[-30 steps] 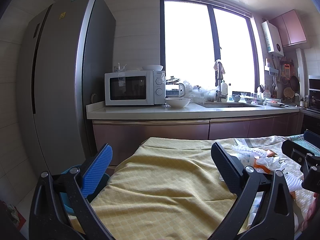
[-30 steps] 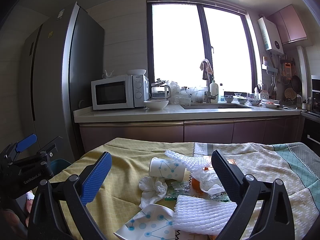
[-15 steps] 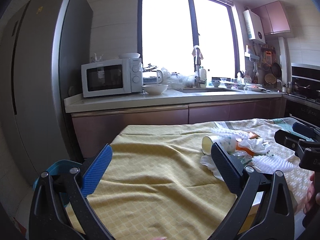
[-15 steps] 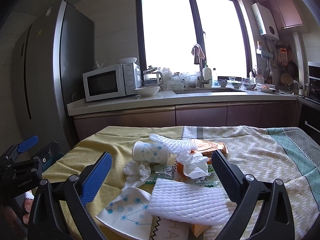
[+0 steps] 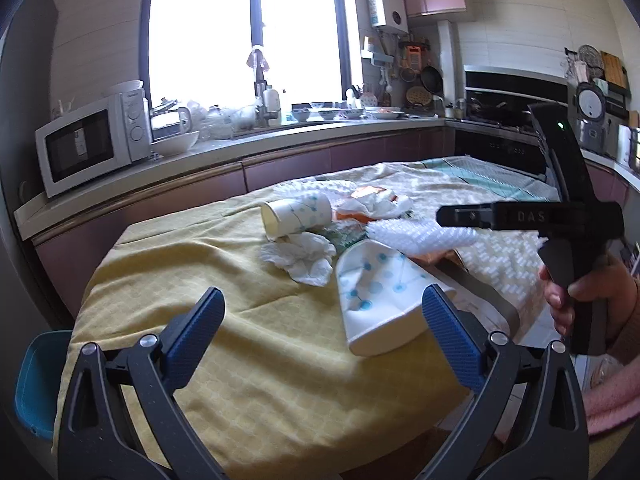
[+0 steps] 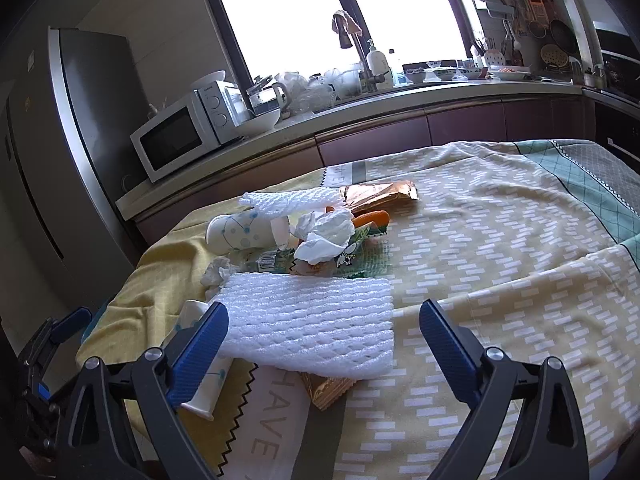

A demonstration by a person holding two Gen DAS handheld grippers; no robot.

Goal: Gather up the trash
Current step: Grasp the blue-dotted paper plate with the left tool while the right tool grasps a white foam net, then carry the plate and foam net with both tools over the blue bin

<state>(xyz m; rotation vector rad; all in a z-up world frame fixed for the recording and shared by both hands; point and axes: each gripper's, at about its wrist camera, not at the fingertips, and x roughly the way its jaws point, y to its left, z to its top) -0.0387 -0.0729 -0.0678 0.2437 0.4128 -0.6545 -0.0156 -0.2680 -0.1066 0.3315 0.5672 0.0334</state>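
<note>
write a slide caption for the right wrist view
Open right gripper above a foam sheet amid cup, tissue and wrappers on the table.

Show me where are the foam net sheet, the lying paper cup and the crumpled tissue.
foam net sheet [image 6: 316, 320], right wrist view, middle of the sheet.
lying paper cup [image 5: 298, 216], left wrist view, its side wall.
crumpled tissue [image 5: 304, 256], left wrist view, centre of the wad.

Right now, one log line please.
left gripper: open, empty | right gripper: open, over foam sheet | trash on table: uncollected
</note>
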